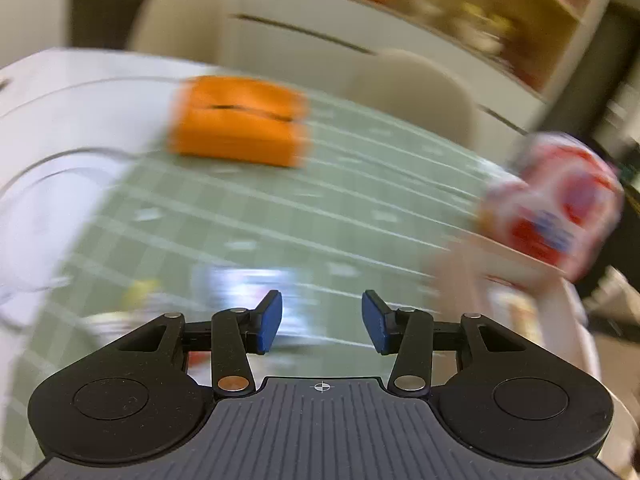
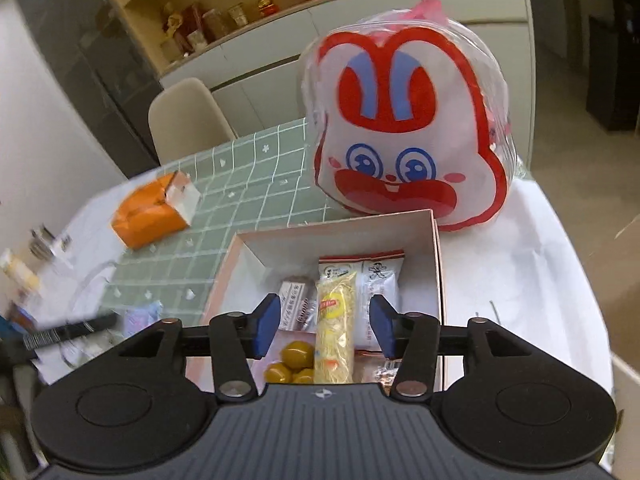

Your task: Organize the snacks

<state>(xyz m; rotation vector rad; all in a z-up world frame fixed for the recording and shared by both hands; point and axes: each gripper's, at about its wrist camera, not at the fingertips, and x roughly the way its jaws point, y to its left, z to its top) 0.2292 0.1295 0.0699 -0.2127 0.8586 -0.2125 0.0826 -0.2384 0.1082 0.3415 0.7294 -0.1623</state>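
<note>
In the right wrist view my right gripper (image 2: pixel 324 326) hangs over an open pink box (image 2: pixel 336 224). A long yellow snack packet (image 2: pixel 335 320) lies between its blue pads, which stand apart from it on both sides. The box also holds a white packet (image 2: pixel 378 280), a brown-and-white stick packet (image 2: pixel 296 304) and yellow-green round sweets (image 2: pixel 296 354). The left wrist view is blurred. There my left gripper (image 1: pixel 322 322) is open above the green grid mat (image 1: pixel 280 208), with nothing between the pads. A blurred white-blue packet (image 1: pixel 244 284) lies just beyond its left pad.
A rabbit-faced clear bag (image 2: pixel 404 128) stands behind the box and shows again as the rabbit bag (image 1: pixel 556 200). An orange tissue pack (image 2: pixel 152 208) lies on the mat, also seen as the orange pack (image 1: pixel 240 120). Beige chairs (image 2: pixel 184 116) and shelves stand beyond the table. Small clutter (image 2: pixel 40 248) lies at the left.
</note>
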